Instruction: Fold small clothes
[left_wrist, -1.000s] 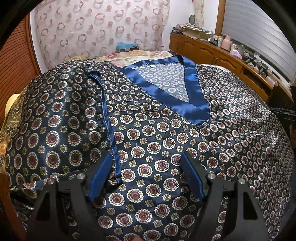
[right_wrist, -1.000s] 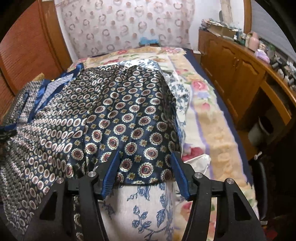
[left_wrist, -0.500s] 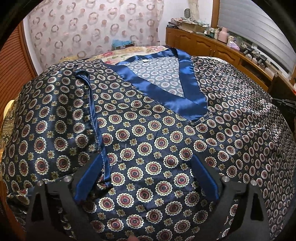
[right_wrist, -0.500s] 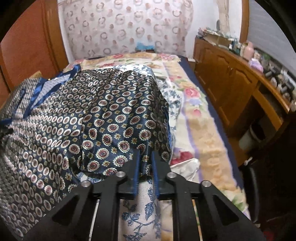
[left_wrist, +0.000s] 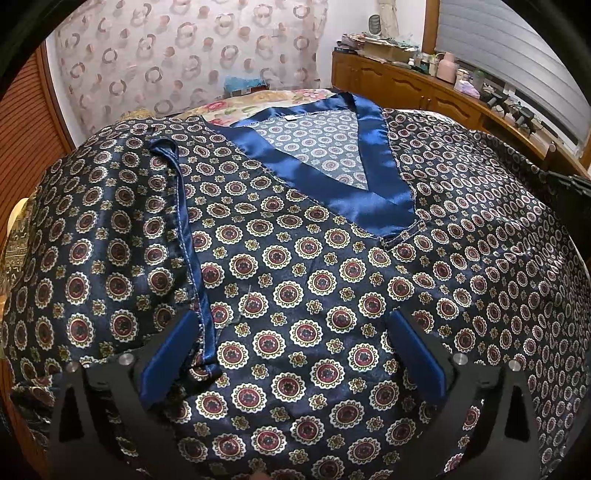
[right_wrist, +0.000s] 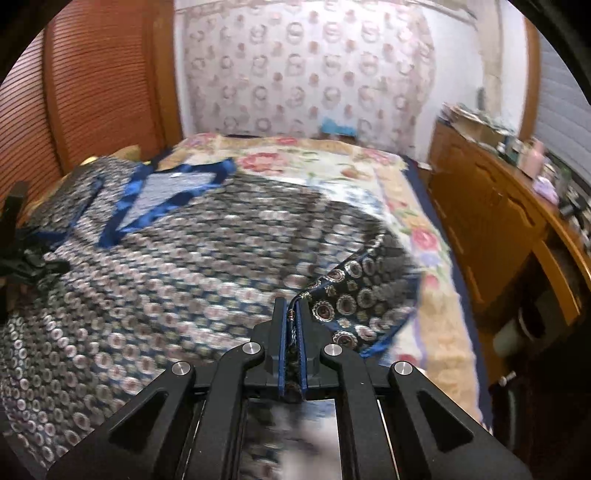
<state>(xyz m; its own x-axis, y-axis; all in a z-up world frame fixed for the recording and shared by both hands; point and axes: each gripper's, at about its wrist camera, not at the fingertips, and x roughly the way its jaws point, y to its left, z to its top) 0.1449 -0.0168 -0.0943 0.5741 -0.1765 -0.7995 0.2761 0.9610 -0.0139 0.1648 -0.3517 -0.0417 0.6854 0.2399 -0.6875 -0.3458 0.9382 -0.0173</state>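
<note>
Right gripper (right_wrist: 291, 321) fingers clamp the satin top's (left_wrist: 295, 295) sleeve at 3 o'clock to fold it inward; left gripper (left_wrist: 291, 350) fingers spread, pinning the body.

Shirt (left_wrist: 314, 295) spread on bed (right_wrist: 417, 206), cabinet (right_wrist: 491, 221) to its right, curtain (right_wrist: 306, 74) behind

Motion-blurred shirt (right_wrist: 177, 280), hem off-frame

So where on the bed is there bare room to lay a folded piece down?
Free: the floral bedspread strip between the patterned shirt and the wooden cabinet, plus the band past the blue collar toward the wall. Crowded: the shirt covers the rest.
</note>
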